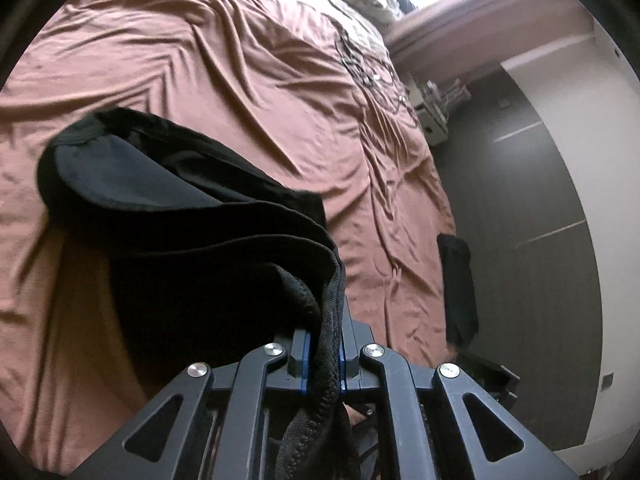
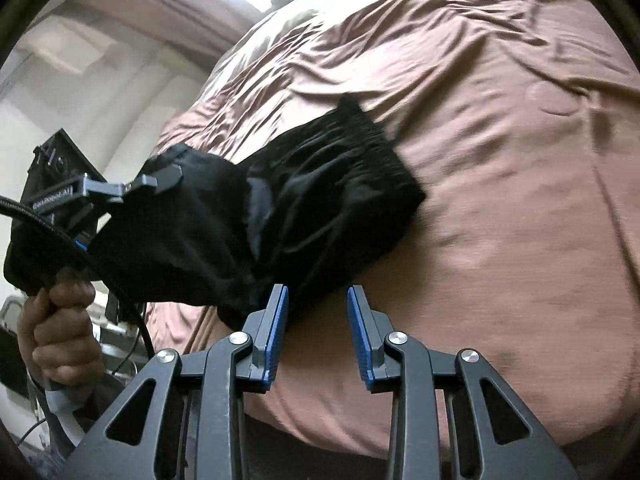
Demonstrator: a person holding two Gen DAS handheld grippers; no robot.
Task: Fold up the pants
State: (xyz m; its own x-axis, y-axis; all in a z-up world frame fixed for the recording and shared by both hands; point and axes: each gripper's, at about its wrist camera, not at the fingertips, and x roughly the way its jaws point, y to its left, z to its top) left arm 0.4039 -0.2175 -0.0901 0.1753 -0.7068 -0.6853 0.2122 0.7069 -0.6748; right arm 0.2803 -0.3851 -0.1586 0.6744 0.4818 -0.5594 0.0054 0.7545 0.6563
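Left claw [image 1: 323, 354] clamping pants [image 1: 208, 240] (angled down)

Your black fabric pants [image 2: 320, 200] hang bunched and lifted by one edge, gathered waistband end resting farther off on the bed.

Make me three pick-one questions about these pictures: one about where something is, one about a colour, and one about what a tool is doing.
1. Where are the pants?
A. on the floor
B. on the bed, one end lifted
C. in a drawer

2. What colour are the pants?
A. black
B. white
C. yellow

3. What is the left tool doing?
A. pinching the pants
B. standing wide open and empty
C. holding a cup

Answers:
1 B: the far end lies on the brown bed.
2 A: the cloth is black in both views.
3 A: cloth is squeezed between its blue pads.
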